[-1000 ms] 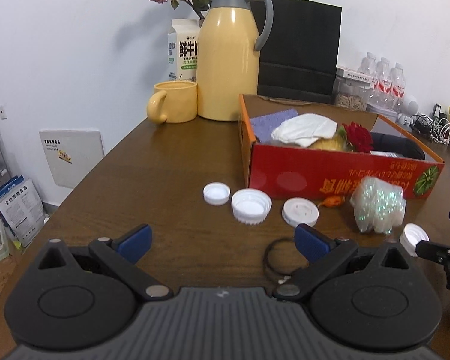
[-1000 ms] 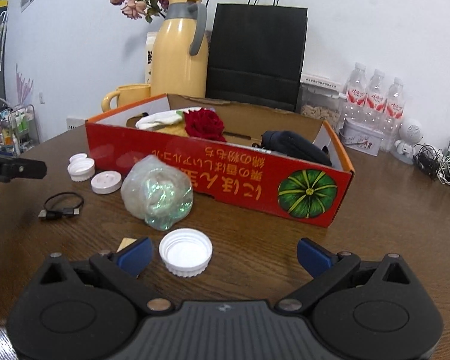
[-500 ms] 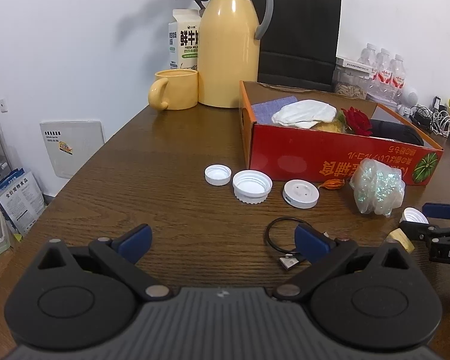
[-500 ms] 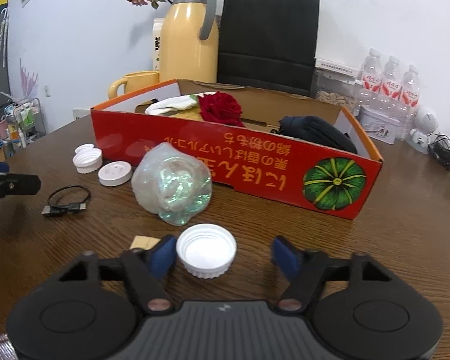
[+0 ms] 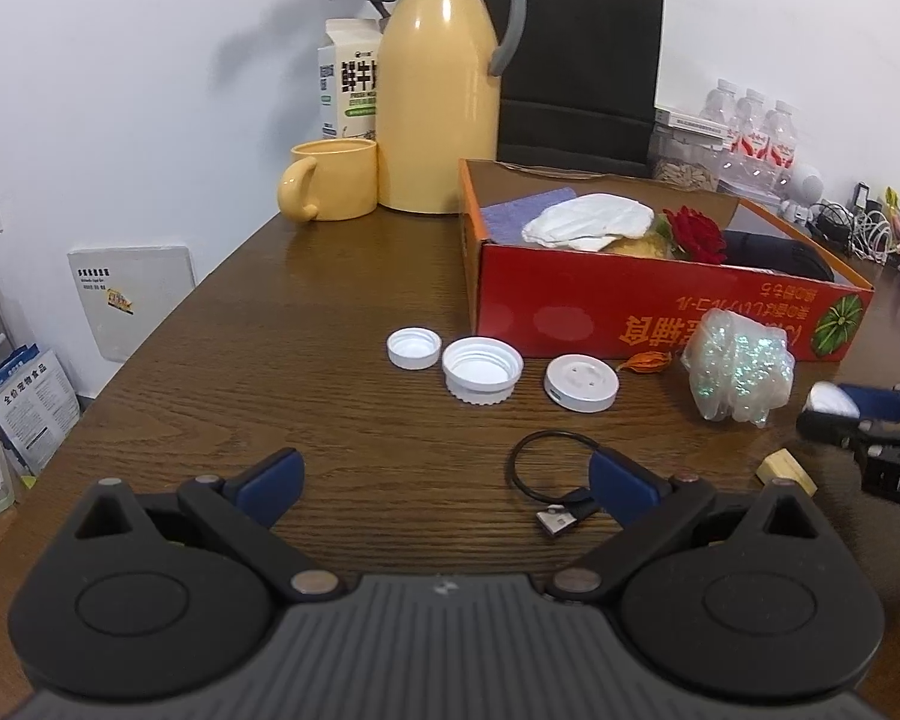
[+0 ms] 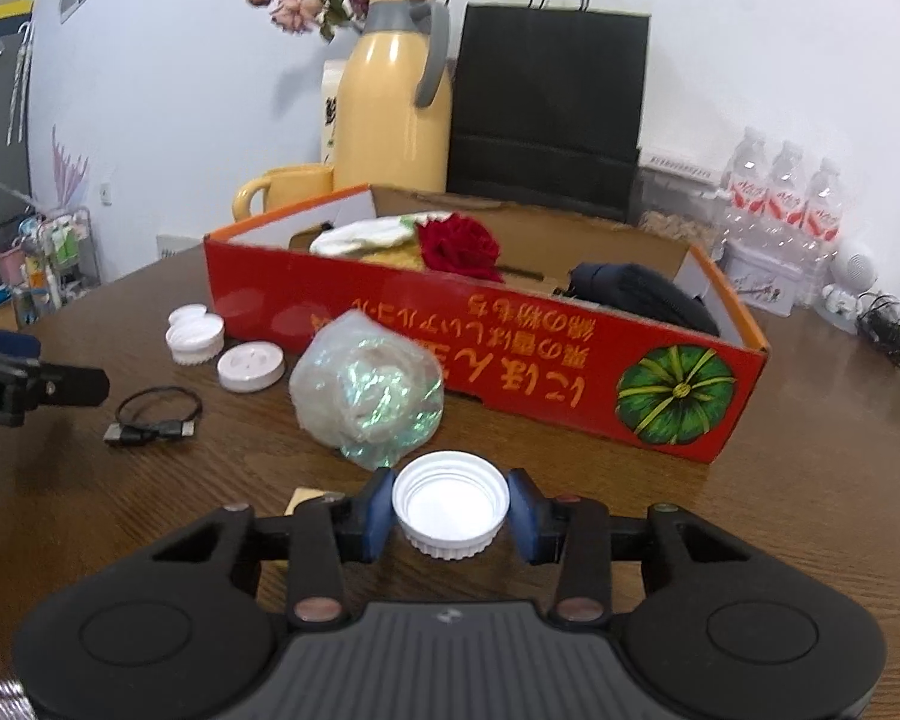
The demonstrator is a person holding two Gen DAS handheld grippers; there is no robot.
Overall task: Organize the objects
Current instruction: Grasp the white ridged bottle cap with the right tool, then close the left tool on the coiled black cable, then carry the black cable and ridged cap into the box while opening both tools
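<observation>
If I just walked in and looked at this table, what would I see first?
Probably the big red box across the middle of the table, with a green pumpkin picture on its side and a red rose poking out. Right in front of it, the right gripper pinches a white bottle cap, beside a shiny crumpled bag. Behind the box stands a tall yellow jug.
</observation>
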